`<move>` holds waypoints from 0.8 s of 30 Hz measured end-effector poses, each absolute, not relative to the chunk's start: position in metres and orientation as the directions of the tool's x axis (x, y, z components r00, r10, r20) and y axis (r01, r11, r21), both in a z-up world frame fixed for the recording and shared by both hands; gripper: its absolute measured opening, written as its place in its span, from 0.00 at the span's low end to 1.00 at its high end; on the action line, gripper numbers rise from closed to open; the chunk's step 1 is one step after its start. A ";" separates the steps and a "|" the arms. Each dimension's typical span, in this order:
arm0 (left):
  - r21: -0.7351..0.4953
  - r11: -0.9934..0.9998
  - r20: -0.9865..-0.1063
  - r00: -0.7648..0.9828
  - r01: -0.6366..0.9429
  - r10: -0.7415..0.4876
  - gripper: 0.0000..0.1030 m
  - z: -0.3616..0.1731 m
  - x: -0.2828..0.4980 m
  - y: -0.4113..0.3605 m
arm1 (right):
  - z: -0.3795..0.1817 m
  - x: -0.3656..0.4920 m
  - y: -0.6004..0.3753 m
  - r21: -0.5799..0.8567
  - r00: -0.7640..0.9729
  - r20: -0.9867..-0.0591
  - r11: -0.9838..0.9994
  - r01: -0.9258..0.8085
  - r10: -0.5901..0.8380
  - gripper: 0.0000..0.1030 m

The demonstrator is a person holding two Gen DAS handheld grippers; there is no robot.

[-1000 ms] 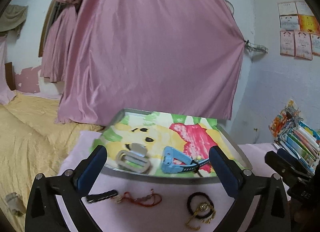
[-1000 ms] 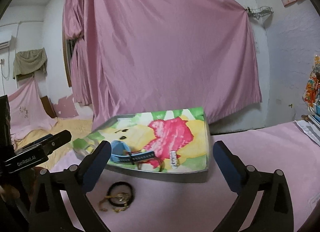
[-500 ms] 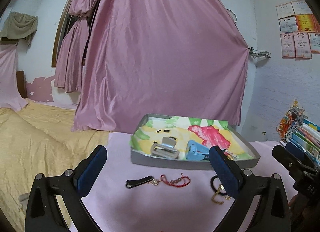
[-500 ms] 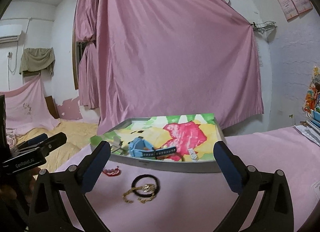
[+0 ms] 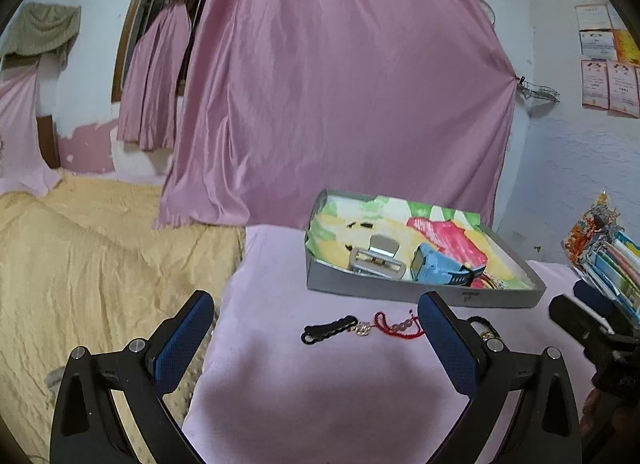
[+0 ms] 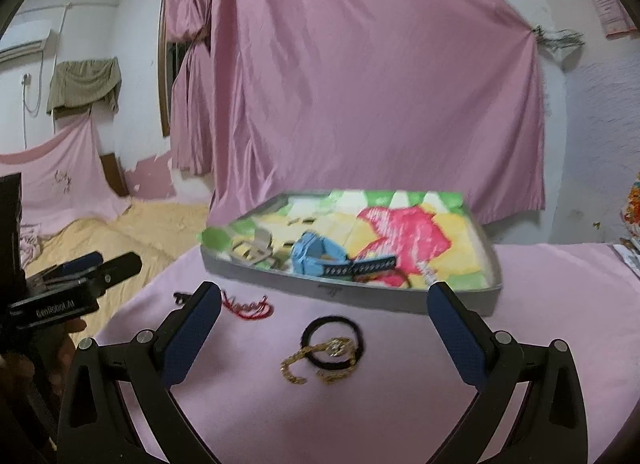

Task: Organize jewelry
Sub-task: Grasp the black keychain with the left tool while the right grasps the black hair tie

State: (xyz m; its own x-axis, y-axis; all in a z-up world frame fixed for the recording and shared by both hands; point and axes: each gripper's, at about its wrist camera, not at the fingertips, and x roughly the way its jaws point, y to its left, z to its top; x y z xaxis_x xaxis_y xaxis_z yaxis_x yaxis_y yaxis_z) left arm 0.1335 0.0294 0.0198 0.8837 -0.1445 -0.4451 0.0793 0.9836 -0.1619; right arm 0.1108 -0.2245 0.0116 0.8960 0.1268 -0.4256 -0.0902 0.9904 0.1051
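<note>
Pink curtains (image 5: 340, 104) hang behind a pink-covered table (image 5: 320, 384), where one shallow grey tray (image 5: 400, 292) holds a blue watch (image 5: 444, 268) and a silver clasp (image 5: 372, 260). On the cloth in front lie one red cord bracelet (image 5: 396, 326) joined to a black strap (image 5: 330, 329). Only the right wrist view fully shows one black hair band (image 6: 334, 342) and the gold chain (image 6: 316, 360) across it; the left view hides most of them. Both the left gripper (image 5: 312, 340) and the right gripper (image 6: 324, 328) have jaws wide apart, holding nothing.

Black hand-held gripper (image 5: 316, 338) frames, blue textured pads (image 5: 182, 348) (silver screws).
</note>
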 end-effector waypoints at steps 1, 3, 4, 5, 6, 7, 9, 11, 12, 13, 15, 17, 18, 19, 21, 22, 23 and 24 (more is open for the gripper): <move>-0.171 0.982 -0.466 0.872 0.078 -0.150 0.99 0.018 0.138 0.032 | 0.010 0.114 -0.224 0.111 0.885 -0.446 0.989 -0.093 0.133 0.98; -0.178 0.981 -0.493 0.856 0.080 -0.159 0.99 0.015 0.144 0.035 | 0.007 0.119 -0.223 0.116 0.872 -0.471 0.989 -0.090 0.135 0.98; -0.176 0.981 -0.513 0.843 0.078 -0.159 0.99 0.014 0.149 0.036 | 0.005 0.121 -0.223 0.119 0.866 -0.482 0.989 -0.088 0.135 0.98; -0.173 0.982 -0.524 0.837 0.079 -0.159 0.99 0.012 0.151 0.036 | 0.003 0.123 -0.224 0.123 0.857 -0.498 0.989 -0.083 0.134 0.98; -0.167 0.982 -0.541 0.825 0.083 -0.162 0.99 0.010 0.155 0.036 | 0.002 0.126 -0.223 0.125 0.851 -0.507 0.989 -0.082 0.134 0.98; -0.162 0.983 -0.556 0.815 0.086 -0.163 0.99 0.008 0.159 0.035 | 0.000 0.128 -0.223 0.133 0.839 -0.526 0.988 -0.083 0.141 0.98; -0.160 0.982 -0.576 0.799 0.096 -0.172 0.99 0.005 0.163 0.034 | -0.004 0.132 -0.223 0.151 0.821 -0.548 0.984 -0.091 0.160 0.97; -0.162 0.981 -0.597 0.780 0.109 -0.186 0.99 0.002 0.168 0.032 | -0.008 0.137 -0.221 0.159 0.803 -0.570 0.982 -0.098 0.173 0.89; -0.163 0.980 -0.611 0.768 0.117 -0.193 0.99 0.000 0.172 0.030 | -0.010 0.139 -0.220 0.161 0.794 -0.582 0.982 -0.099 0.175 0.78; -0.165 0.978 -0.621 0.758 0.126 -0.203 0.98 -0.001 0.175 0.029 | -0.012 0.142 -0.220 0.165 0.782 -0.597 0.981 -0.099 0.179 0.73; -0.170 0.975 -0.639 0.737 0.146 -0.221 0.91 -0.004 0.181 0.027 | -0.016 0.147 -0.221 0.177 0.766 -0.614 0.979 -0.099 0.188 0.65; -0.171 0.973 -0.660 0.714 0.157 -0.231 0.84 -0.006 0.186 0.024 | -0.019 0.151 -0.222 0.194 0.753 -0.628 0.976 -0.097 0.199 0.58; -0.170 0.972 -0.668 0.706 0.162 -0.235 0.82 -0.008 0.188 0.023 | -0.020 0.153 -0.222 0.196 0.747 -0.634 0.976 -0.097 0.201 0.52; -0.170 0.971 -0.674 0.699 0.169 -0.240 0.79 -0.009 0.191 0.022 | -0.021 0.155 -0.222 0.197 0.741 -0.640 0.976 -0.097 0.202 0.48; -0.164 0.970 -0.685 0.687 0.177 -0.241 0.74 -0.010 0.194 0.020 | -0.023 0.158 -0.222 0.204 0.732 -0.649 0.974 -0.097 0.209 0.39; -0.159 0.971 -0.693 0.680 0.180 -0.240 0.71 -0.012 0.196 0.018 | -0.023 0.159 -0.222 0.207 0.728 -0.652 0.974 -0.098 0.212 0.36; -0.156 0.971 -0.699 0.675 0.183 -0.239 0.68 -0.013 0.198 0.017 | -0.024 0.161 -0.222 0.212 0.722 -0.657 0.972 -0.100 0.217 0.33; -0.153 0.971 -0.704 0.669 0.185 -0.238 0.67 -0.014 0.201 0.016 | -0.025 0.162 -0.222 0.215 0.718 -0.660 0.971 -0.102 0.221 0.32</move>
